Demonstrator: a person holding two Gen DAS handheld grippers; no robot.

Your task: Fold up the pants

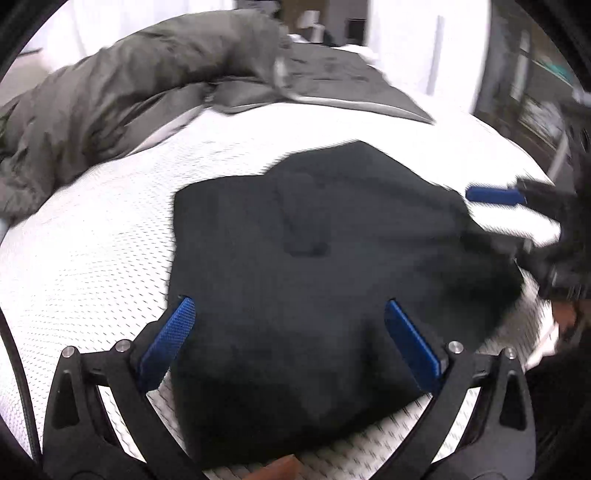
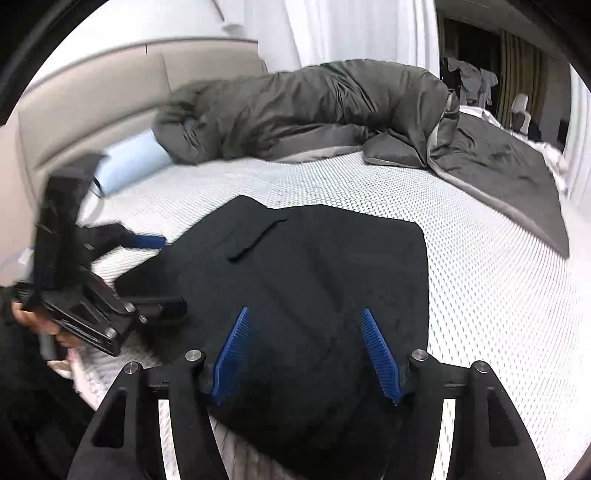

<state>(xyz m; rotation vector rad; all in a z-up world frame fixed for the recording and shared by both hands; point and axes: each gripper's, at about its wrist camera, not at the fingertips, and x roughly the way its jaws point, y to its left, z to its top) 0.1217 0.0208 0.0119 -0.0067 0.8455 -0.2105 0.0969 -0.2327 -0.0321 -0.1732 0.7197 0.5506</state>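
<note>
The black pants lie folded into a compact block on the white mesh mattress. A pocket flap shows on top of the pants. In the left wrist view my left gripper hangs over the near edge of the fabric, open, its blue pads wide apart and pressing on nothing. My right gripper is also open above the pants' near side. One of the right gripper's blue fingers shows blurred at the pants' right edge. In the right wrist view the left gripper straddles the pants' left edge, held by a hand.
A rumpled grey duvet lies across the far side of the bed, with a light blue pillow at its left end by the padded headboard. White curtains hang behind. The mattress stretches bare to the right of the pants.
</note>
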